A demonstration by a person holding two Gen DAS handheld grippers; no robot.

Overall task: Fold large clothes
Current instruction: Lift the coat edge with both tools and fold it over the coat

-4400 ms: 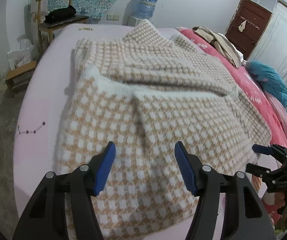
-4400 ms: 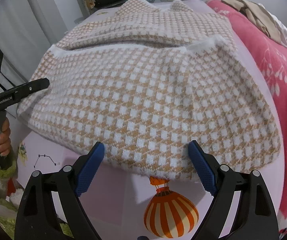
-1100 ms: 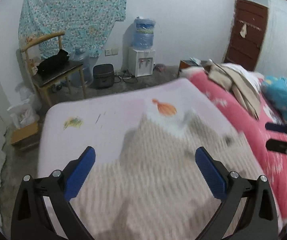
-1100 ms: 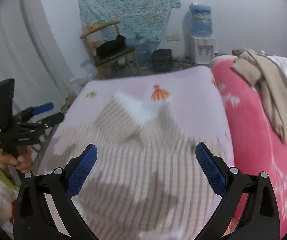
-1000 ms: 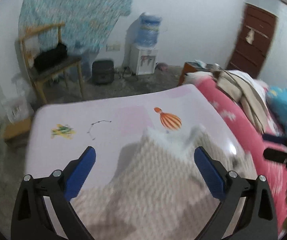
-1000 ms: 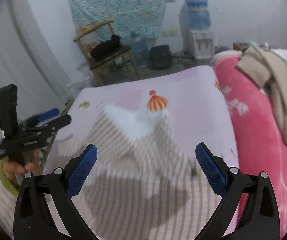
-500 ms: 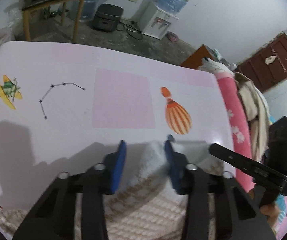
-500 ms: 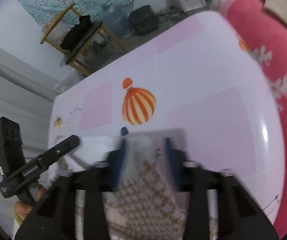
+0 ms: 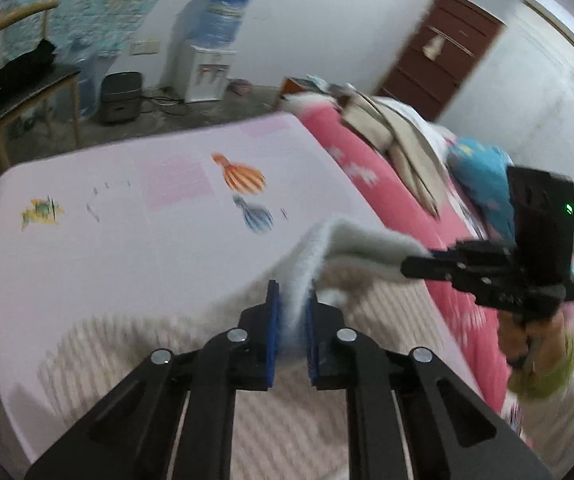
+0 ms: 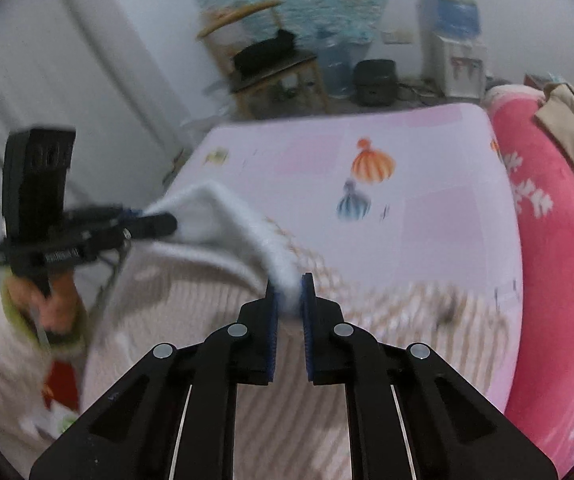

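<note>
While lying on one bed (image 9: 127, 240), one checked sweater (image 9: 287, 420) is being pinched.
Two tongs, left tongs (image 9: 291, 300) and right tongs (image 10: 289, 292), are each clamping its white trim (image 10: 247, 224).

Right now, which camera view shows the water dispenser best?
The left wrist view: the water dispenser stands whole against the wall, bottle on top. In the right wrist view it sits at the picture's far edge, more blurred.

Checked sweater (image 9: 247, 412) (white edge lifted)
</note>
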